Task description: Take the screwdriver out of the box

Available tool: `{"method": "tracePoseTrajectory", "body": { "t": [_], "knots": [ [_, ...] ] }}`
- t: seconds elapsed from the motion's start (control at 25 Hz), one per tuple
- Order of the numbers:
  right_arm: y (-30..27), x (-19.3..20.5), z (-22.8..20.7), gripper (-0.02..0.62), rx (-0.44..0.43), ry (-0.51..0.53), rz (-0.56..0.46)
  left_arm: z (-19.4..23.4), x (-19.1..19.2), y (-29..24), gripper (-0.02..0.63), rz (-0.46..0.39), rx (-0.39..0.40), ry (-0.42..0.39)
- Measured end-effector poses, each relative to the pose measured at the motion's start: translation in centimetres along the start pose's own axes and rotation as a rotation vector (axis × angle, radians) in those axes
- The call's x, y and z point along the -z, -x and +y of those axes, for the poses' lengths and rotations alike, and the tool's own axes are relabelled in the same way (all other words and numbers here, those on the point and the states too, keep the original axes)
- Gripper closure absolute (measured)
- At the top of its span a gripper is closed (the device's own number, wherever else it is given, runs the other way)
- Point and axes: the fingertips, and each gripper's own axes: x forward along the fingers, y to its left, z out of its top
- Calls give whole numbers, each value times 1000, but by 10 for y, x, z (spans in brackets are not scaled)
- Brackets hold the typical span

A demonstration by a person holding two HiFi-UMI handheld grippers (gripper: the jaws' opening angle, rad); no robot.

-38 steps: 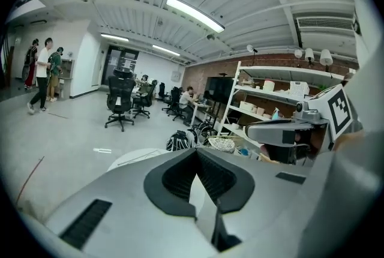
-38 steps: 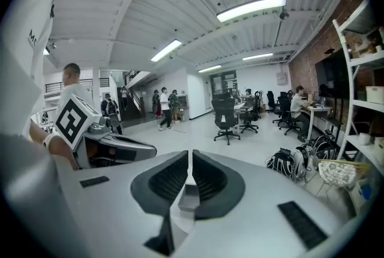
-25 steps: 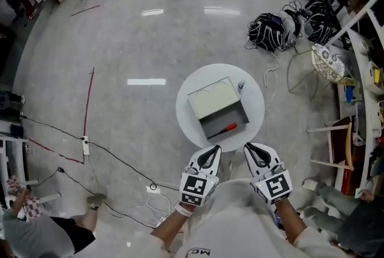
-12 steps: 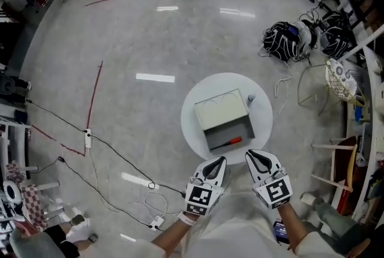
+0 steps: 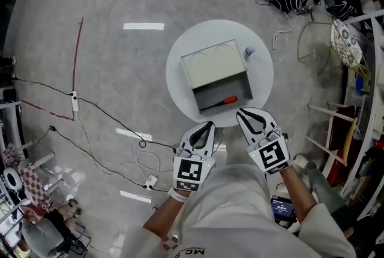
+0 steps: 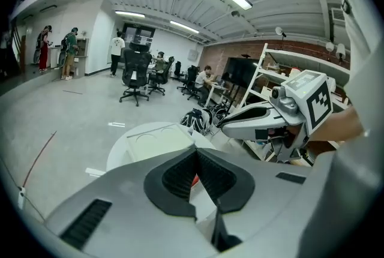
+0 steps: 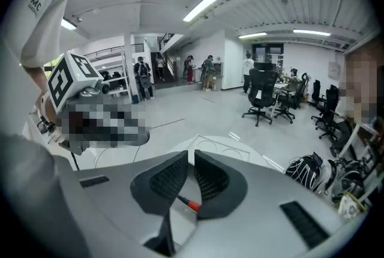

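Hovering side by side just short of the table's near edge, the 2 claws are both empty. The left claw (image 5: 209,126) has its ribbed pads meeting at the tips. The right claw (image 5: 242,113) is all but together, with only a thin slit between its pads. Neither touches anything.

Just ahead of them stands the round white table (image 5: 180,74). The box (image 5: 213,62) sits on it, its grey compartment open toward the claws. The screwdriver (image 5: 227,100) lies inside that compartment on the floor of the box. It is nearer the right claw than the left, and its red handle lines up with the gap in the right gripper view. Beyond the box's cream top, to the right claw's far side, a small grey object (image 5: 249,51) stands on the table. Past the table, cables (image 5: 102,143) trail over the floor.

Nothing has been removed yet, and the likely next step is to spread 1 claw and reach in. A claw that goes in without spreading would only push the screwdriver deeper. The compartment looks shallow, so a steep approach could strike the box's wall or nudge the whole box across the table. The handle appears round, and an off-centre pinch could let it roll or slip free.
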Motion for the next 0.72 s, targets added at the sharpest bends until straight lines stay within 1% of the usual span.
{"method": "tracePoseTrajectory", "body": {
  "t": [0.2, 0.36, 0.72],
  "knots": [
    [-31, 25, 2, 515, -52, 80, 73, 15, 18, -14, 595, 38, -18, 12],
    [-51, 46, 0, 515, -113, 160, 146, 22, 26, -25, 595, 53, -30, 26],
    [-99, 91, 11, 512, -347, 410, 395, 35, 51, -34, 595, 73, -38, 47]
  ]
}}
